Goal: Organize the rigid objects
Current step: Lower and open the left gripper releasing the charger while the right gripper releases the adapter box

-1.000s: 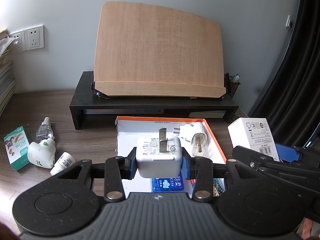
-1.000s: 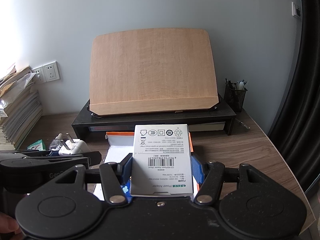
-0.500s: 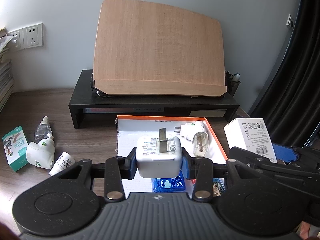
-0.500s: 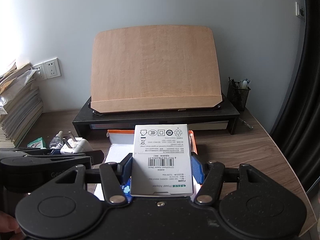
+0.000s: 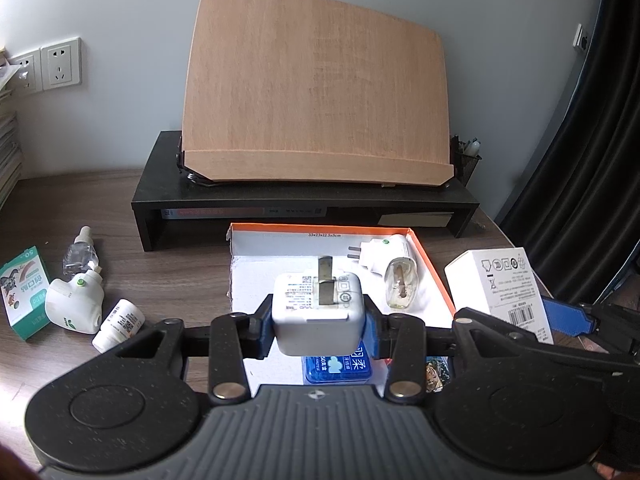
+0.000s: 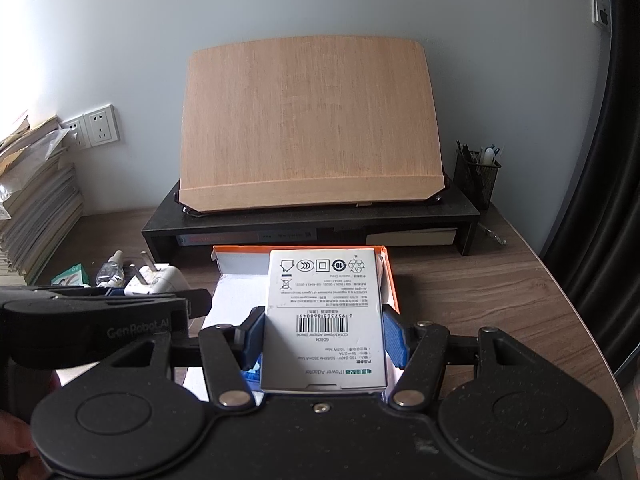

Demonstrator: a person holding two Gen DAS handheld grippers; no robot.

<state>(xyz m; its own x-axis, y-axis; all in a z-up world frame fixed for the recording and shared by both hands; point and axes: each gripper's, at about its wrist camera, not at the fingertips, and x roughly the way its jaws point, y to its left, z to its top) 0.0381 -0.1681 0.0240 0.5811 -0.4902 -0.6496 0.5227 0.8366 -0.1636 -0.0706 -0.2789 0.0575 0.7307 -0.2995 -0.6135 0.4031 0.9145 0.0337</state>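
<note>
My left gripper is shut on a white charger plug, prongs up, held over the near half of an orange-rimmed white box. My right gripper is shut on a white power adapter carton above the same box; the carton also shows in the left wrist view. Inside the box lie a white plug-in vaporizer with a clear bottle and a blue packet.
On the desk to the left lie a green carton, a white vaporizer, a clear bottle and a small white bottle. A black riser with a wooden board stands behind. A pen cup stands at the right, paper stacks at the left.
Both grippers keep their hold. The left view has shifted a little so the desk items sit further right in view; the right gripper has hardly moved.
</note>
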